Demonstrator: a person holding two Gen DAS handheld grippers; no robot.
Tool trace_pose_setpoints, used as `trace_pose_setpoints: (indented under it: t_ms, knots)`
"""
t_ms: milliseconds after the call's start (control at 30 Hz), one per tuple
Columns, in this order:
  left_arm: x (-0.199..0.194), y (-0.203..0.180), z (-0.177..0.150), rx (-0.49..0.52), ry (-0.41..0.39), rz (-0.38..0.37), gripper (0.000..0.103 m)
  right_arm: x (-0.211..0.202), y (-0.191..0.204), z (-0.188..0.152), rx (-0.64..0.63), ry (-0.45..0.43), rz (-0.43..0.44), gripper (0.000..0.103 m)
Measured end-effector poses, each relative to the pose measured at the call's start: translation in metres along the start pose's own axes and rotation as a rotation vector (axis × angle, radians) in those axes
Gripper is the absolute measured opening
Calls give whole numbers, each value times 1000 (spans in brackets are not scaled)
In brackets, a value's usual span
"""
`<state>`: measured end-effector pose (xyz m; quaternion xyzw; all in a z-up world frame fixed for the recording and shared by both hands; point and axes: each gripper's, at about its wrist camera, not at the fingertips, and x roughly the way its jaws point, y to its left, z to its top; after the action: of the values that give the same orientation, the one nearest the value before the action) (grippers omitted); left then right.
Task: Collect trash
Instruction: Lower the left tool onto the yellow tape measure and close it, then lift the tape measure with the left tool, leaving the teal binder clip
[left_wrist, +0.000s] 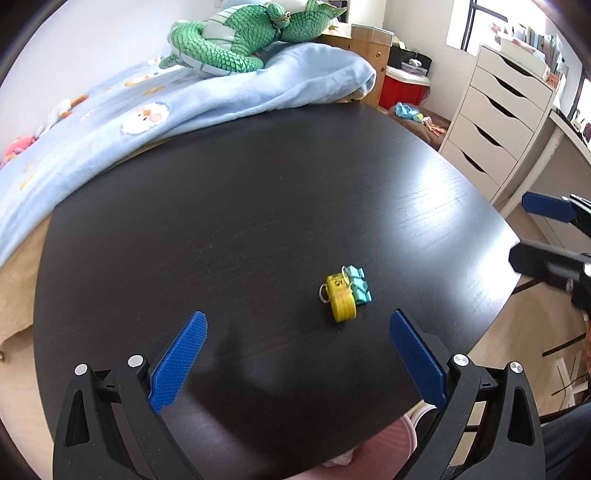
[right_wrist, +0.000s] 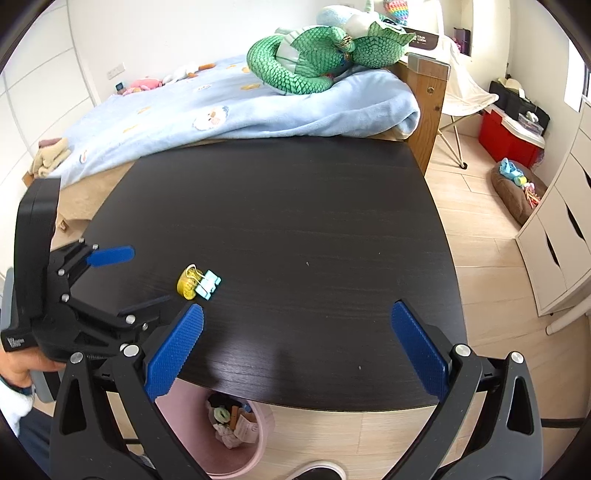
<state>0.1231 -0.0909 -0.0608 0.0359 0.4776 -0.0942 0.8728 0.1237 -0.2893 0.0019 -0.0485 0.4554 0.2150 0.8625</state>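
Your target is the pair of binder clips lying on the dark table (left_wrist: 258, 206): a yellow clip (left_wrist: 341, 300) and a light blue clip (left_wrist: 357, 286), touching each other side by side near the table's front edge. In your right wrist view the same yellow clip (right_wrist: 187, 283) and blue clip (right_wrist: 209, 283) sit left of centre, their wire handles too small to make out clearly.

Your left gripper (left_wrist: 298, 360) hovers just short of the clips, its blue pads spread wide and holding nothing; the clips lie ahead of the gap, nearer the right-hand pad. From the right camera you see that same left gripper (right_wrist: 147, 273) from the side, one finger partly hidden behind your right tool's own pad.

Your right gripper (right_wrist: 297, 349) is also spread wide and empty, out over bare table well to the right of the clips (in the left view only its tips poke in at the frame edge).

Below the front edge stands a pink bin (right_wrist: 255, 454), half cut off by the tabletop, with crumpled scraps inside that are hard to identify. Beyond the table lies a bed with a light blue blanket (right_wrist: 229, 110) and a green plush toy (right_wrist: 314, 62).
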Motion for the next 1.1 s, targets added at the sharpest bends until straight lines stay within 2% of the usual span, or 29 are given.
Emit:
trace_pose_setpoints:
  t_ms: [133,200,433,500,567,767,1033,1067,1100]
  knots:
    - [7,-3,2,6,7,4,94,4,3,-3,-20,14,-3,100]
    - [11,-4,2,13,25,9,79,3,3,-4,-22,13,-3,100]
    - [14,-6,2,29,30,1,66,5,4,-7,-36,22,-7,100]
    - [16,-8,2,40,37,0,57,5,4,-7,-35,23,-6,100]
    - [17,-10,2,46,36,-4,56,5,4,-7,-35,22,-5,100]
    - [20,-13,4,53,41,-12,45,6,5,-7,-41,26,-4,100]
    - [20,-12,4,51,47,-14,21,7,6,-7,-42,29,-3,100]
    - [20,-12,4,51,47,-13,15,8,6,-7,-42,30,-3,100]
    - [20,-12,4,52,47,-10,14,8,6,-8,-43,32,-3,100]
